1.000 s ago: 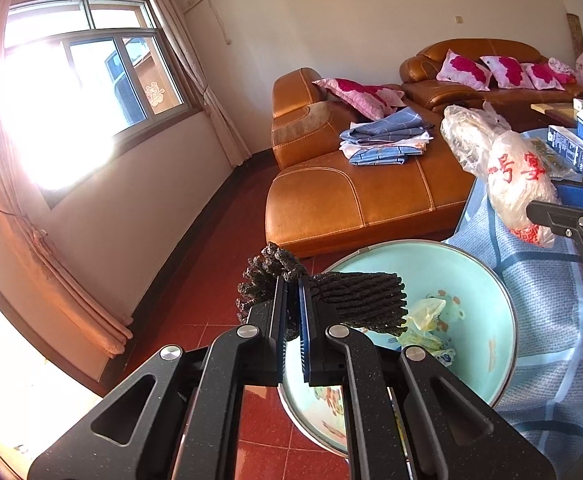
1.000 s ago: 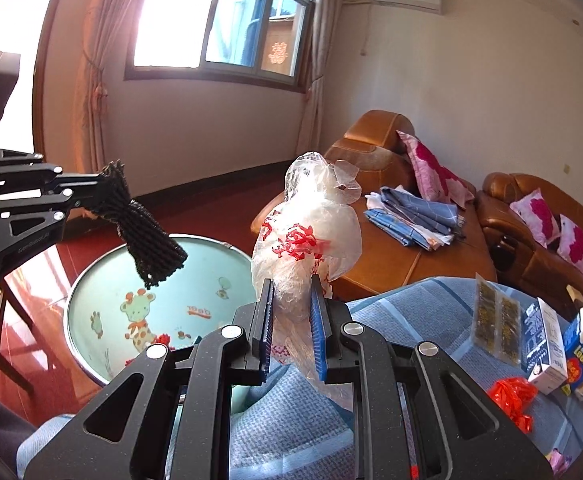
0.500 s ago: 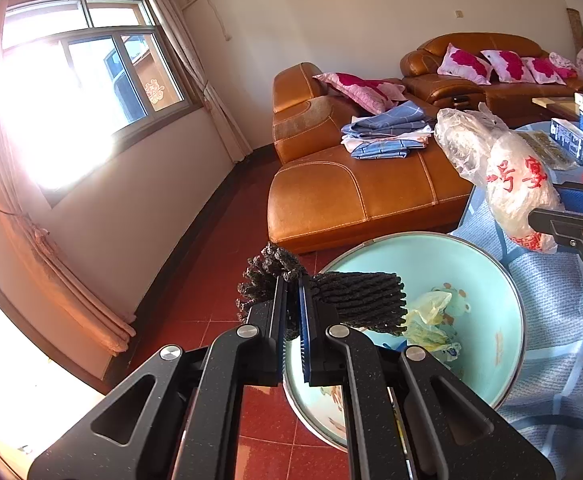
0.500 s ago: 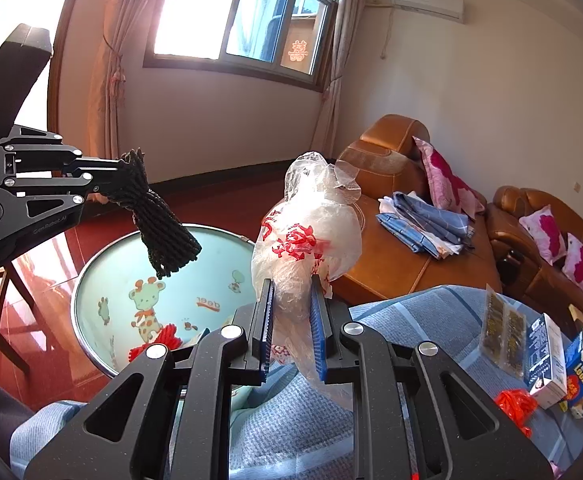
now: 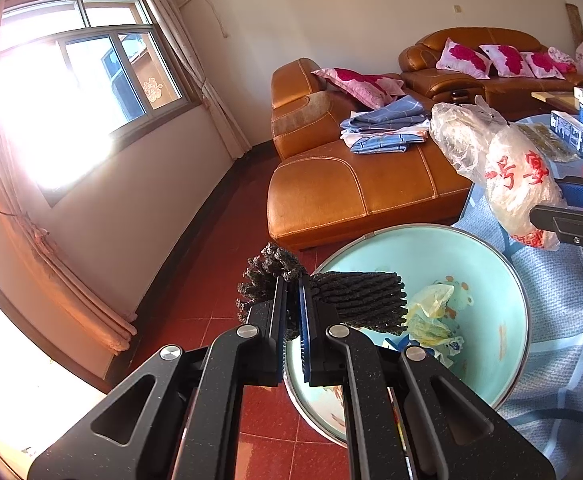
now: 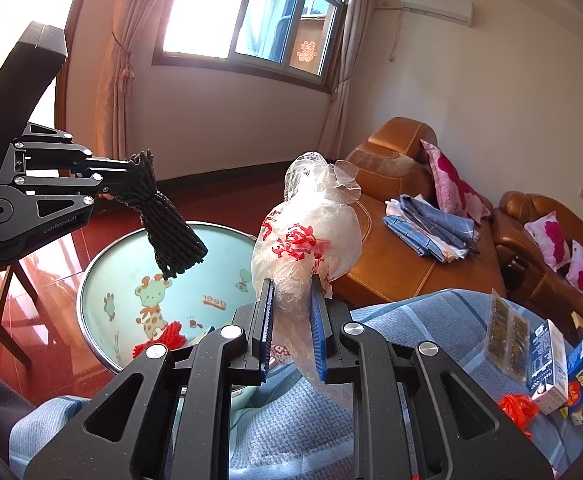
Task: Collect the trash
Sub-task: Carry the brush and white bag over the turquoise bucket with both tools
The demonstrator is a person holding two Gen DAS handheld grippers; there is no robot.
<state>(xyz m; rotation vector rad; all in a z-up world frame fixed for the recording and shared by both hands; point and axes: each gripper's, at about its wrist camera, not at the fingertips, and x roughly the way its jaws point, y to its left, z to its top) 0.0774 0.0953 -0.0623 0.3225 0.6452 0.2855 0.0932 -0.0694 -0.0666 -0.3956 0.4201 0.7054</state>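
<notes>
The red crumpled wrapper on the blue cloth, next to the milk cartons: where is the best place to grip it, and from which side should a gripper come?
Grip the red crumpled wrapper across its bunched middle, coming from above. It lies low on the blue cloth, and the carton stands close on its right, so a side approach looks crowded. From above the fingers can likely close around the soft puffed folds.

Strong daylight is being poured in through the window (image 5: 87, 92), which is being blown out to pure white on the left wrist view, with haze being spread over the curtain (image 5: 31, 216). Straight lines are being bent hard at the fisheye edges and corners are being vignetted black. Glare is being bounced off the red floor tiles (image 6: 47, 256). Everything central is being kept sharp.
</notes>
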